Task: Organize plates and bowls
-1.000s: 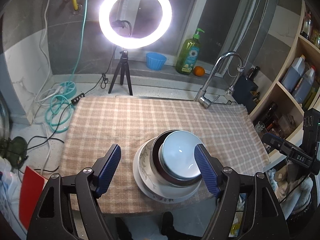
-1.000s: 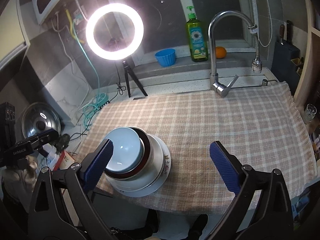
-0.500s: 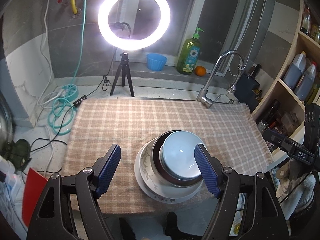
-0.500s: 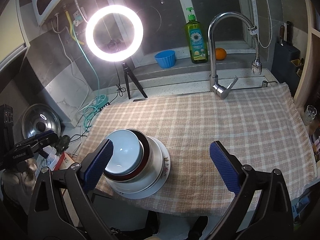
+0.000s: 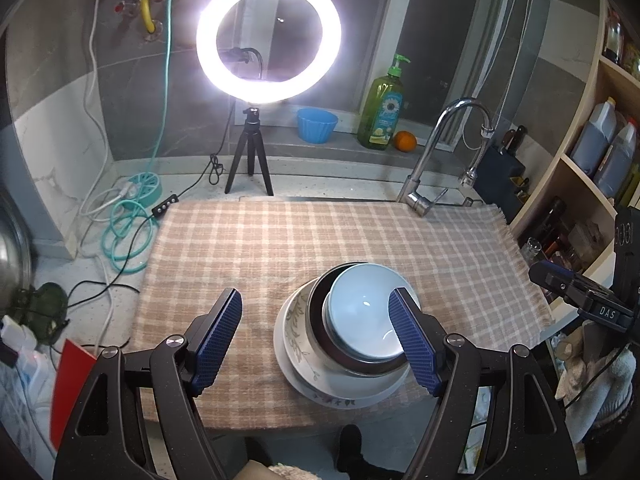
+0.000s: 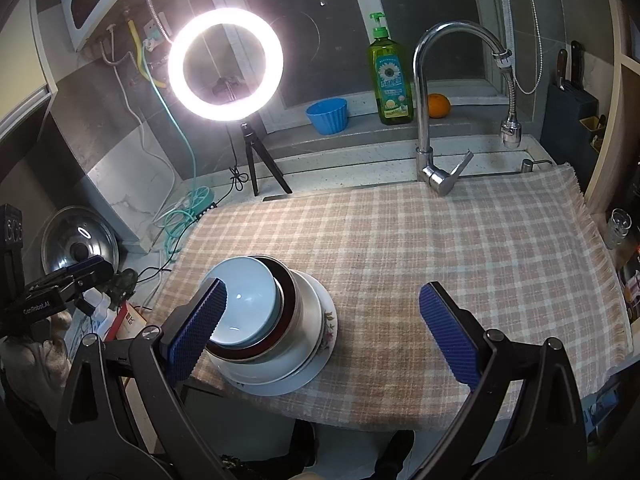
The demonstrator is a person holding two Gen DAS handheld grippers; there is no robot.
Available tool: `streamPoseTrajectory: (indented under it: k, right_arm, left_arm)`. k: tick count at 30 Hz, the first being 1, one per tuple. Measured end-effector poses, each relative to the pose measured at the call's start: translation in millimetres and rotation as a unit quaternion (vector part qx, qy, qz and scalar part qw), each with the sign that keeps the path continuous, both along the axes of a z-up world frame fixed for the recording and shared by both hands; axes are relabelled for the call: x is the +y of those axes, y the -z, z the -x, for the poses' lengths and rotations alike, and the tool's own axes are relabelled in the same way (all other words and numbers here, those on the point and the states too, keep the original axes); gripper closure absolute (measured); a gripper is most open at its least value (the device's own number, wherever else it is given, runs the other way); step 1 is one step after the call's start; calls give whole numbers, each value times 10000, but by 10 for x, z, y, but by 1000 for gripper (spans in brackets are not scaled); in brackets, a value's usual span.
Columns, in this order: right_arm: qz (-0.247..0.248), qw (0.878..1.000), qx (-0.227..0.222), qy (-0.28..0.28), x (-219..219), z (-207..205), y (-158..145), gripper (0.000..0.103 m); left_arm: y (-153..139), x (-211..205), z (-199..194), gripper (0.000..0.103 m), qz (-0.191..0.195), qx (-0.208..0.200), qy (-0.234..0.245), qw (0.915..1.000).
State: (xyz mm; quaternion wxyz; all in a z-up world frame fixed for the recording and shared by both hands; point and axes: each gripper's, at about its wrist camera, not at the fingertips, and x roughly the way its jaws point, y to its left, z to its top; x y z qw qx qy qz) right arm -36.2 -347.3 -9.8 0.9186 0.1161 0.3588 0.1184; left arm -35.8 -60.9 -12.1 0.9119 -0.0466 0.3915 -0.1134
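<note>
A stack of dishes stands near the front edge of the checked cloth (image 5: pixel 320 240). A pale blue bowl (image 5: pixel 366 310) sits in a dark-rimmed metal bowl (image 5: pixel 316 312), which rests in a white floral bowl and plate (image 5: pixel 296 320). The stack also shows in the right wrist view, with the blue bowl (image 6: pixel 248 296) on top and the floral plate (image 6: pixel 326 320) at the bottom. My left gripper (image 5: pixel 316 344) is open and empty, raised above and in front of the stack. My right gripper (image 6: pixel 320 332) is open and empty, to the right of the stack.
A lit ring light on a tripod (image 5: pixel 248 152) stands at the back. A faucet (image 6: pixel 428 120) rises at the cloth's far edge. A blue cup (image 6: pixel 327 114), soap bottle (image 6: pixel 390 80) and orange (image 6: pixel 438 105) sit on the sill. Shelves (image 5: pixel 592 160) stand right, cables (image 5: pixel 128 232) left.
Both grippers have drawn back a little from the stack, staying open. The dishes have not moved.
</note>
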Motion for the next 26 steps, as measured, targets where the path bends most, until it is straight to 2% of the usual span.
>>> streamPoseTrajectory:
  k: [18,26]
  right_arm:
    - [12,10000,43,-32,32,-8,69,4]
    - [-6,9999,139,-103,-12,-166,153,4]
  left_arm:
    - [33,11,-49,27,4,63,-55,10000]
    - [65,32,-117,27,-7,91,-44,9999]
